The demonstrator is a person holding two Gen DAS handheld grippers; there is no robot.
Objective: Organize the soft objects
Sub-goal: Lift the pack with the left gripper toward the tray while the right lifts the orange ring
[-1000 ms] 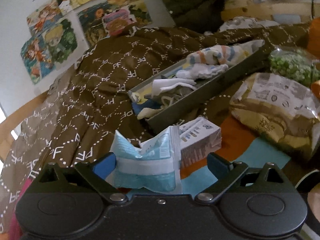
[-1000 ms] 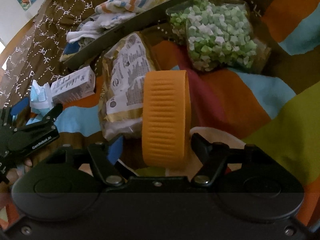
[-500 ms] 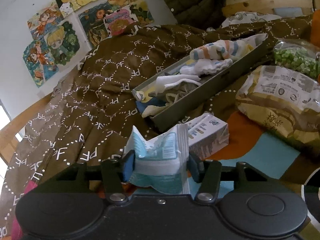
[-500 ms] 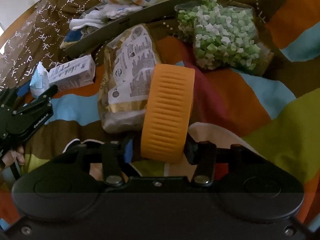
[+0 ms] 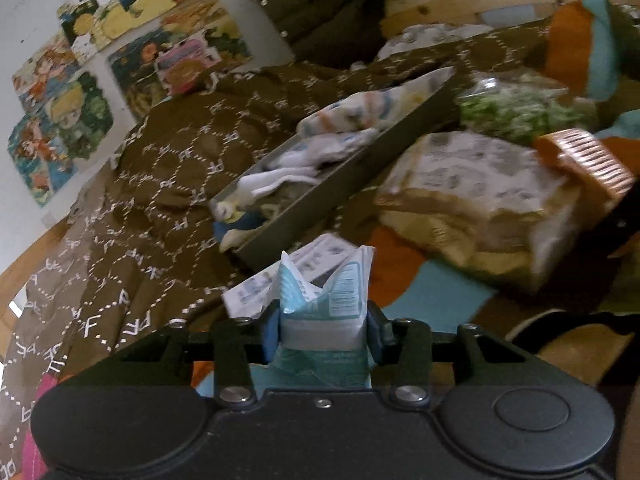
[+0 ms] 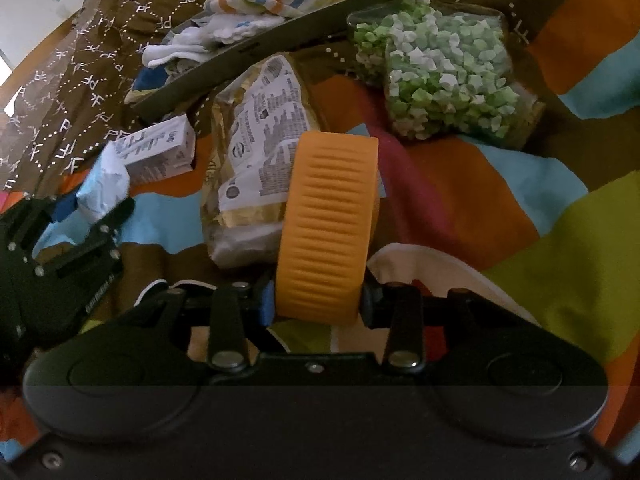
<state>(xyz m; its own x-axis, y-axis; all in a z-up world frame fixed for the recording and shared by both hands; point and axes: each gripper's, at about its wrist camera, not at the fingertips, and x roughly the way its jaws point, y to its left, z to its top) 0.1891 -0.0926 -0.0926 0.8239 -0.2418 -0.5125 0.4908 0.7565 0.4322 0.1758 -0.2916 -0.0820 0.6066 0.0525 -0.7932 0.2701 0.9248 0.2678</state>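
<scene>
My left gripper [image 5: 322, 330] is shut on a light blue tissue pack [image 5: 324, 300] and holds it above the bedspread; the pack also shows in the right wrist view [image 6: 105, 188]. My right gripper [image 6: 318, 304] is shut on an orange ribbed ring [image 6: 328, 224], which also shows at the right of the left wrist view [image 5: 584, 160]. A long grey tray [image 5: 320, 204] holding socks and folded cloths [image 5: 352, 116] lies ahead; it shows in the right wrist view too [image 6: 256, 46].
A small white carton [image 6: 156, 152] lies beside the tray. A tan printed bag [image 6: 256, 160] and a clear bag of green and white foam bits [image 6: 440, 76] lie on the colourful blanket [image 6: 560, 240]. A brown patterned cover [image 5: 160, 168] reaches to a wall with posters [image 5: 80, 80].
Both grippers closed from open onto their objects, the left on the tissue pack and the right on the orange ring, and both have lifted slightly.
</scene>
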